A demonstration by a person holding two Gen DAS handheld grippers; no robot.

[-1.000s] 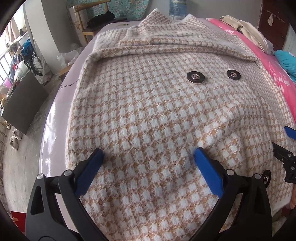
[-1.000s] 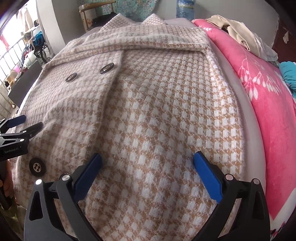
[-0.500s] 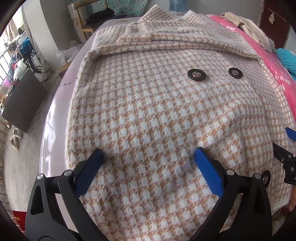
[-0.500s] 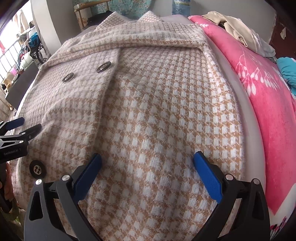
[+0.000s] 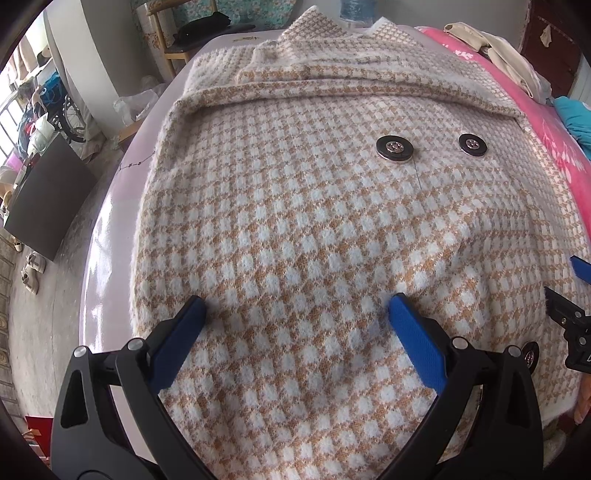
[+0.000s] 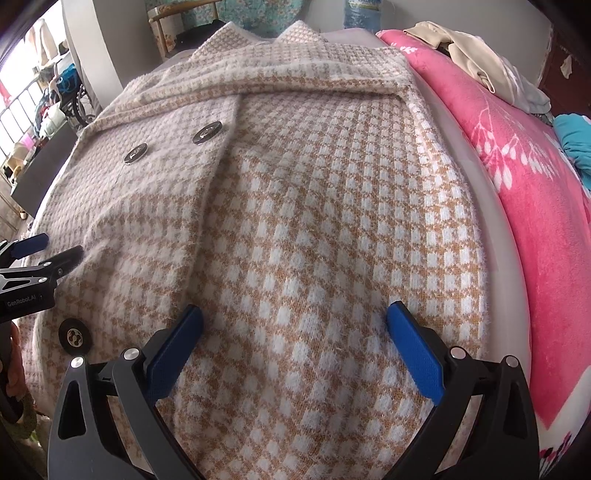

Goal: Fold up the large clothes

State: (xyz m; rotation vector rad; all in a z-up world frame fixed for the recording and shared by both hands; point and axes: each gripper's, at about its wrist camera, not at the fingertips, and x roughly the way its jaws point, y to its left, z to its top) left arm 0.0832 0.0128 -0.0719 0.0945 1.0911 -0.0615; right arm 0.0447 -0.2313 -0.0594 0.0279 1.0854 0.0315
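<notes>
Right now my left gripper [image 5: 295,306] and my right gripper [image 6: 293,312] both hang with their blue-padded jaws spread wide, grasping nothing, over the near hem of a tan-and-white houndstooth knit coat [image 5: 295,206]. The coat lies flat and front-up on a pale lilac bed surface [image 5: 110,236], its long axis running straight away from me, hem nearest and collar [image 5: 325,40] at the far end. Two round black buttons [image 5: 394,148] sit side by side on the coat's chest, and a third black button [image 6: 75,336] lies near the hem. A bright pink floral blanket [image 6: 524,184] borders the coat's right edge, with beige clothes [image 6: 476,62] heaped beyond it. Past the collar stand a wooden chair [image 5: 173,40] and a blue water bottle [image 5: 352,13].
</notes>
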